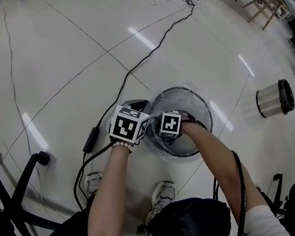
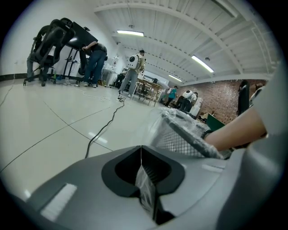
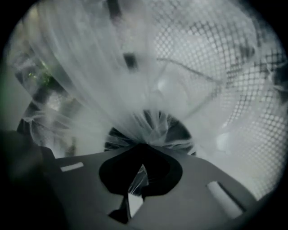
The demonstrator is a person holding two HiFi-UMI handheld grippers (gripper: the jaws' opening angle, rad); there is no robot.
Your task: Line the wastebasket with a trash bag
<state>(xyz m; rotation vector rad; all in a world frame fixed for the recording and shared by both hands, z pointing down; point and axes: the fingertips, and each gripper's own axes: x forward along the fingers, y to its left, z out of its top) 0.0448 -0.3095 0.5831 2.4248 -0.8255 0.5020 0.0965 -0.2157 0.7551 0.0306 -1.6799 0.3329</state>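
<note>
**Lining step, bag partly seated.** In the head view the mesh wastebasket (image 1: 205, 113) stands upright on the pale floor, just beyond the person's shoes (image 1: 161, 192). The clear trash bag (image 1: 165, 149) already drapes its mouth. Both grippers meet at the basket's near-left edge.

The left gripper (image 2: 142, 179) points low across the floor, outside the basket. Its jaws are closed together, pinching a narrow fold of the bag's film. From there the wastebasket's rim, wrapped in crinkled film, lies just to the right and beyond.

The right gripper (image 3: 140, 176) points steeply down into the basket. Its jaws are likewise closed on a gathered tuft of film. Taut pleats fan away from the pinch toward the mesh wall, which shows through the plastic on the right.

A second basket (image 1: 275, 98) lies on its side, well apart at the right. A black cable (image 1: 144, 55) runs across the floor toward the far side.

**Reading.** The step in hand appears to be seating the bag. One grip carries film down inside while the other anchors the edge at the rim.

The next move probably calls for letting go of the inner tuft once the film reaches the bottom. The mouth then needs folding outward over the rim, section by section. The pulls should be gentle, since thin film under tension may tear or slip off the far side.
</note>
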